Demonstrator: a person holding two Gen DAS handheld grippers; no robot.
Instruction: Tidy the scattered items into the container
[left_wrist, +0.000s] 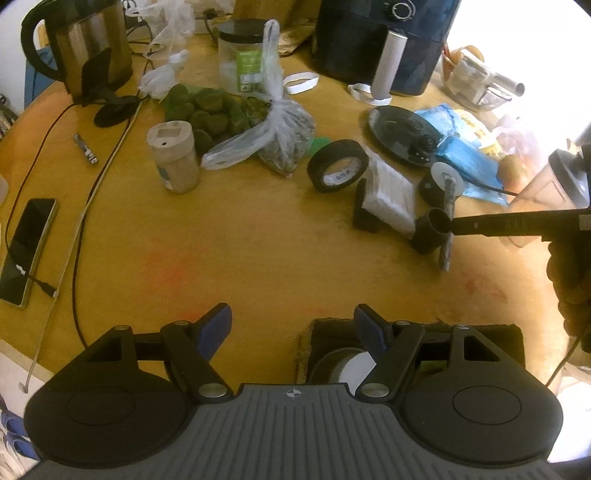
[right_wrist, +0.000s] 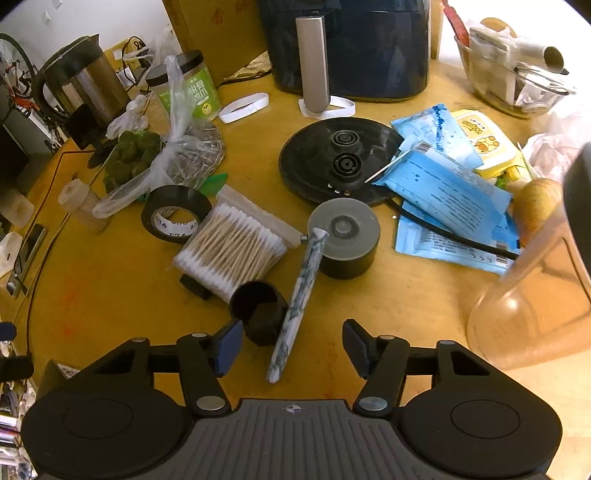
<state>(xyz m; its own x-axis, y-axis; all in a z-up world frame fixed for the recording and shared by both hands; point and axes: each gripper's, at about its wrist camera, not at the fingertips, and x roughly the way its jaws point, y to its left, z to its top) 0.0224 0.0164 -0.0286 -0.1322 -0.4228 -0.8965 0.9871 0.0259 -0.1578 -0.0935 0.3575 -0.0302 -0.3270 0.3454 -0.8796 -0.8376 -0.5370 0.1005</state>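
Cluttered with kitchen odds and ends, the round yellow table (right_wrist: 406, 302) fills both wrist views. My right gripper (right_wrist: 291, 345) hovers low with jaws apart around a marbled white stick (right_wrist: 297, 306), pads clear of it on either side; a small black cup (right_wrist: 258, 310) lies just beside the left pad. Behind them sit a pack of cotton swabs (right_wrist: 231, 251), a roll of black tape (right_wrist: 177, 218) and a grey-topped canister (right_wrist: 345, 236). My left gripper (left_wrist: 291, 328) stands open and empty over the dark container (left_wrist: 506, 339) (partly hidden behind its right finger) at the table's near edge.
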